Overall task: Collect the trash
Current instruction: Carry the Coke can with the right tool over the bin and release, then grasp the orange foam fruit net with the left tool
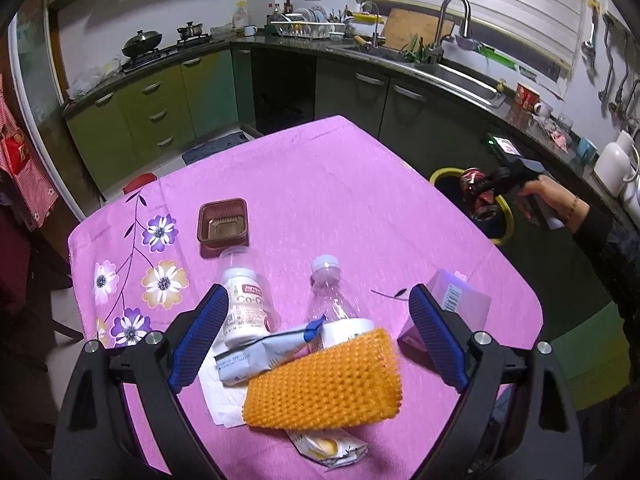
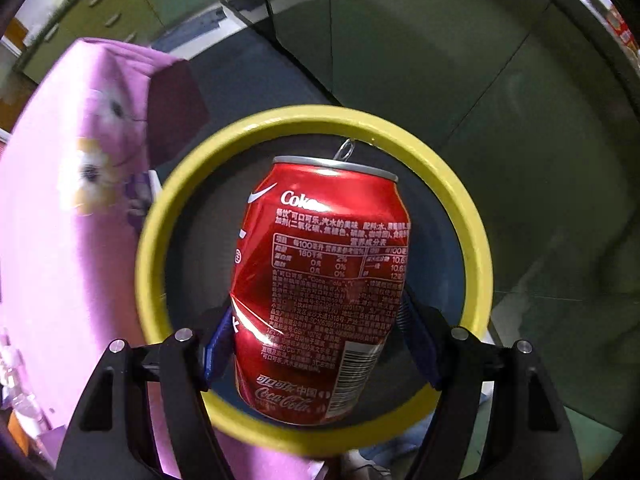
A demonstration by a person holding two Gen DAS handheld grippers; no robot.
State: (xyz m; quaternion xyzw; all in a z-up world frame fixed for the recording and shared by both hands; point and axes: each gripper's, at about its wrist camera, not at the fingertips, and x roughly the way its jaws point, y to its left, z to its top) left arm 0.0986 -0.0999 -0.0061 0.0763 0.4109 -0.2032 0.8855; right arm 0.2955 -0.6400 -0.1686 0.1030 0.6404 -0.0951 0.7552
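**Kitchen table of rubbish, cola can held above the bin**

Green cabinets (image 1: 152, 116) and a dark worktop with a sink (image 1: 460, 80) run around the back of the kitchen. In front stands a table under a pink cloth (image 1: 320, 184) printed with flowers along its left edge.

Starting from the left, a brown plastic tray (image 1: 222, 226) sits empty on the cloth. Nearer the camera lies a white supplement bottle (image 1: 246, 304). Across its lower end rests a silver-blue wrapper (image 1: 260, 354), with a white tissue (image 1: 218, 396) beneath. Just to the right is a clear plastic bottle (image 1: 332, 296) on its side, its lower half covered by an orange studded pad (image 1: 324, 380). A crumpled yellow-and-white packet (image 1: 328, 446) pokes out below the pad. A purple box (image 1: 460, 300) lies at the right.

The left gripper (image 1: 318, 292) hovers over this pile with its blue-padded fingers spread wide, gripping nothing.

Beyond the table's right edge stands a dark bin with a yellow rim (image 1: 442, 174). A person's hand (image 1: 548, 200) holds the right gripper (image 1: 486, 190) over it.

From the right wrist camera, the right gripper (image 2: 318, 316) points down into the bin's yellow ring (image 2: 152, 248). Its pads sit against both sides of a dented red cola can (image 2: 320, 280), which hangs directly above the opening, tab end lowest.
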